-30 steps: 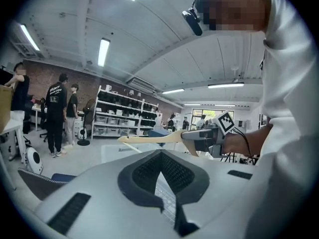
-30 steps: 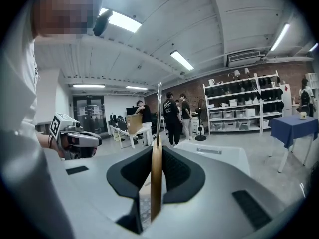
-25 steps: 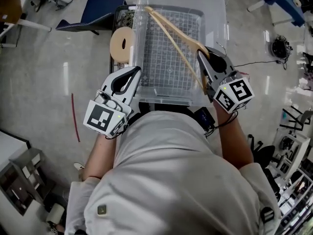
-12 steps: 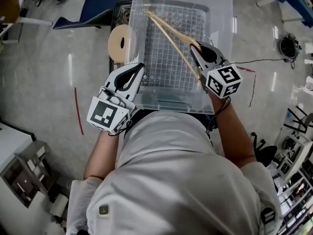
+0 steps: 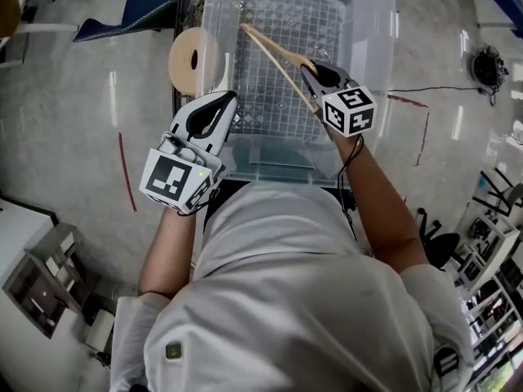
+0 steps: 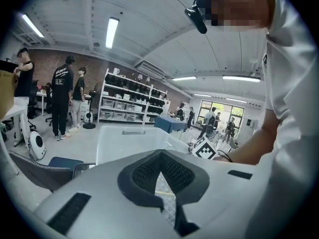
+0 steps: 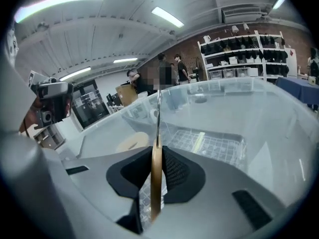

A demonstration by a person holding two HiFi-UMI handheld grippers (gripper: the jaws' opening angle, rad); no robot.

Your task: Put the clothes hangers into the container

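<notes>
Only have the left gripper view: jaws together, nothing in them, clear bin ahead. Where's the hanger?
Observer: In the right gripper. Its jaws are shut on the wooden hanger, seen edge-on between the pads.
Operator: Over the bin?
Observer: Yes. In the head view it stretches across the clear container opening toward the far left corner. Whether it touches the bottom, I can't tell.
Operator: Where's my gripper relative to the bin?
Observer: The left gripper is at the container's near left corner, with a tan roll outside the wall just beyond it.
</notes>
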